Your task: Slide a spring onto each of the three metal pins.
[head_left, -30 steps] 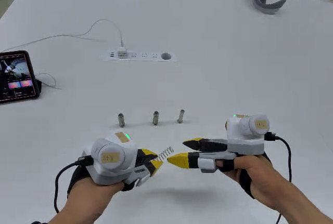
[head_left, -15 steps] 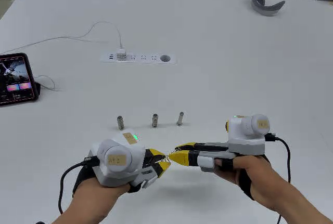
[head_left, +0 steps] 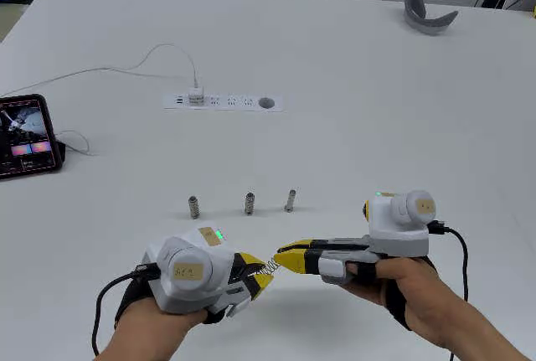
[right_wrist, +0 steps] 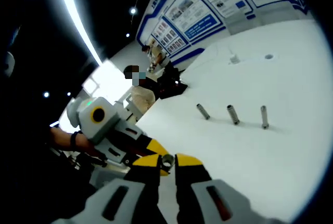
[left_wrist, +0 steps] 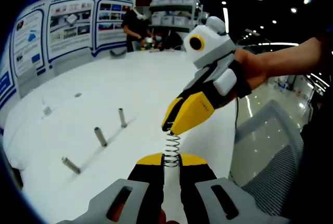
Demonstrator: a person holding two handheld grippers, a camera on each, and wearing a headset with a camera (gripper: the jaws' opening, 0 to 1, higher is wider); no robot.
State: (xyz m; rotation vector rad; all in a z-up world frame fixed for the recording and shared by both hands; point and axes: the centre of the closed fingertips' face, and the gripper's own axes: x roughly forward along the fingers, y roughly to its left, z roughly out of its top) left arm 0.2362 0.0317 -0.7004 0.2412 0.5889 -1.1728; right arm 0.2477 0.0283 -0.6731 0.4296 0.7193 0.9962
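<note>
Left gripper (head_left: pixel 261 265) and right gripper (head_left: pixel 281 260) each pinch an end of one spring (left_wrist: pixel 171 148); left pin (head_left: pixel 193 207) and middle pin (head_left: pixel 249 203) look sleeved; right pin (head_left: pixel 290 201) looks bare, waiting.

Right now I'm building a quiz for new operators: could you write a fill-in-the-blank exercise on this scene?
The left gripper and the right gripper each grip one end of the ___. On the table, ___ metal pins stand in a row. The grippers' fingertips are coloured ___.
Missing words: spring; three; yellow.
</note>
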